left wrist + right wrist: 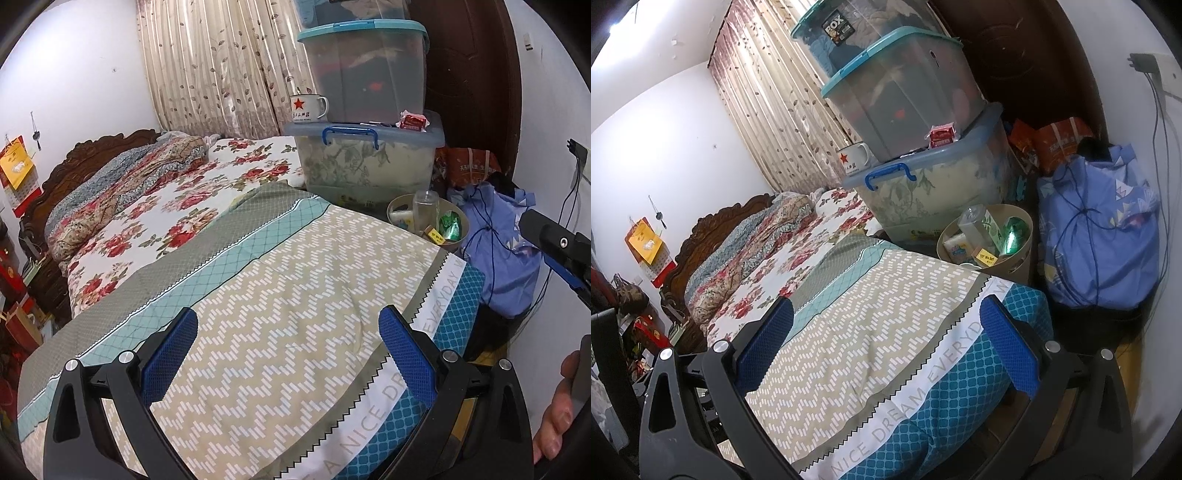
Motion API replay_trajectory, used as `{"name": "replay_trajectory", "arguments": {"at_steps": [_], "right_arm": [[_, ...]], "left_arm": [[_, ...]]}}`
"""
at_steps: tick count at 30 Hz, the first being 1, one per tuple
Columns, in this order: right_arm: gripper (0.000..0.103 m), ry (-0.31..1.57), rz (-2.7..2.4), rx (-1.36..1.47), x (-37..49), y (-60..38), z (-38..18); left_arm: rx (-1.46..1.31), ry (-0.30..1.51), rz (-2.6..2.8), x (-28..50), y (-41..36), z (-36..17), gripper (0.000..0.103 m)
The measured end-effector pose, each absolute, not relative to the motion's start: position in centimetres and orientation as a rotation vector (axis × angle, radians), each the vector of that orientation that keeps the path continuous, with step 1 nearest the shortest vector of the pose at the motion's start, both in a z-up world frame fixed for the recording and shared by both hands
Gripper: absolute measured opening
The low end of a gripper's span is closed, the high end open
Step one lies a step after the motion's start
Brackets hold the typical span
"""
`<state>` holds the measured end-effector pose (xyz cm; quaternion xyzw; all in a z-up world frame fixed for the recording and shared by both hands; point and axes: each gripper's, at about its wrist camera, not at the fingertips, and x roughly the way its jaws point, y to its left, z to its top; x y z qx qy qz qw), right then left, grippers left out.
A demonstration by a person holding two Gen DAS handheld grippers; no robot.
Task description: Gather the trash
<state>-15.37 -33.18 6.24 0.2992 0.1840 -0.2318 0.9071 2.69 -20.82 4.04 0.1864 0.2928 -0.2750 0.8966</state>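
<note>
A round beige trash bin stands beside the bed's far corner. It holds a clear bottle, a green wrapper, a yellow box and white packets. My left gripper is open and empty over the patterned quilt. My right gripper is open and empty over the same quilt, nearer the bin. A red packet lies on a storage box lid.
Stacked plastic storage boxes stand behind the bin, with a star mug on one lid. A blue cloth bundle with cords sits right of the bin. Floral bedding covers the bed.
</note>
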Motion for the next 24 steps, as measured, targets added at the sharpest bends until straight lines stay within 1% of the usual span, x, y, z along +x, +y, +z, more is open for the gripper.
{"name": "replay_trajectory", "arguments": {"at_steps": [24], "right_arm": [[0.100,0.382,-0.478,0.615,-15.34,-33.04,6.04]], "left_arm": [[0.411,0.636,-0.581,2.95,-20.90,3.10,0.095]]}}
